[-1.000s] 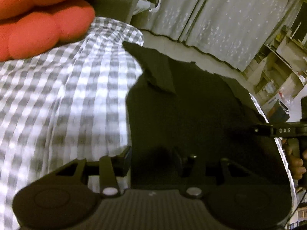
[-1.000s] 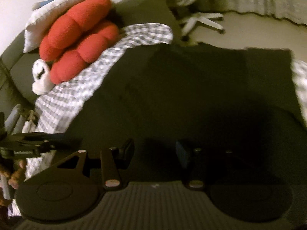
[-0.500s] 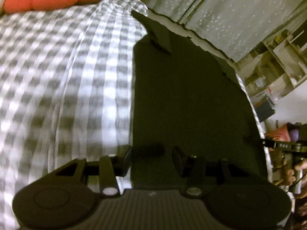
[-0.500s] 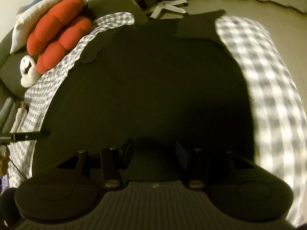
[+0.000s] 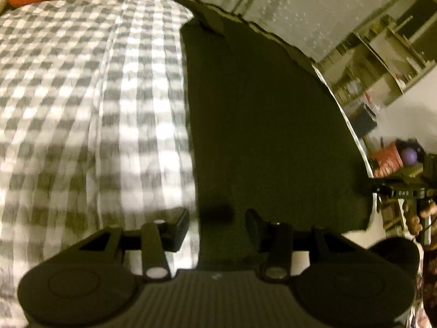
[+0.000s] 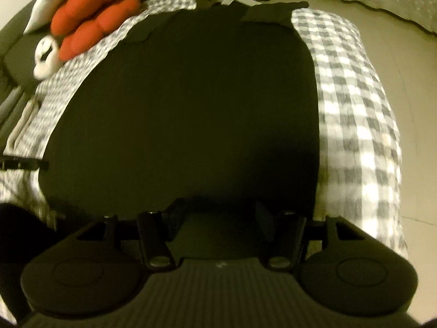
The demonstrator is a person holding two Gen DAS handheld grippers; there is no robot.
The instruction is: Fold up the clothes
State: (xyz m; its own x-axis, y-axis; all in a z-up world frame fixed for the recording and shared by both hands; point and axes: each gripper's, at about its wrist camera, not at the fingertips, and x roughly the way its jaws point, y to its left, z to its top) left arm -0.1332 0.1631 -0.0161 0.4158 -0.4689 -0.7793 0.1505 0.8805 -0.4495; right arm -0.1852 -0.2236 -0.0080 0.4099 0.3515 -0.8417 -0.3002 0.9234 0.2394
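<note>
**Clerk:** Left black two-finger hand-held gripper: jaws parted, nothing between them. It stands at the near hem of the dark, flat-spread cloth garment, right at that hem's left corner. The garment's left edge runs from between the fingers toward 12 o'clock.

**Checker:** And the other one?

**Clerk:** Right black two-finger hand-held gripper: jaws likewise parted. Dark cloth shows between and beneath its fingers; I cannot tell whether they touch it. It sits along the same near hem, with the right edge at about 2 o'clock.

**Checker:** Garment's lie?

**Clerk:** Spread on the grey-and-white checked bed cover. Its long axis runs away from both grippers, 6 to 12 o'clock. A small flap, perhaps a sleeve, lies at the far end near 12 o'clock. The red padded cushion lies at 10 o'clock from the right gripper, clear of the cloth.

**Checker:** Which is nearer the work?

**Clerk:** Both stand level at the hem, one toward each side. My judgement: this fits a hem about to be pinched for a fold, or one just laid down.
</note>
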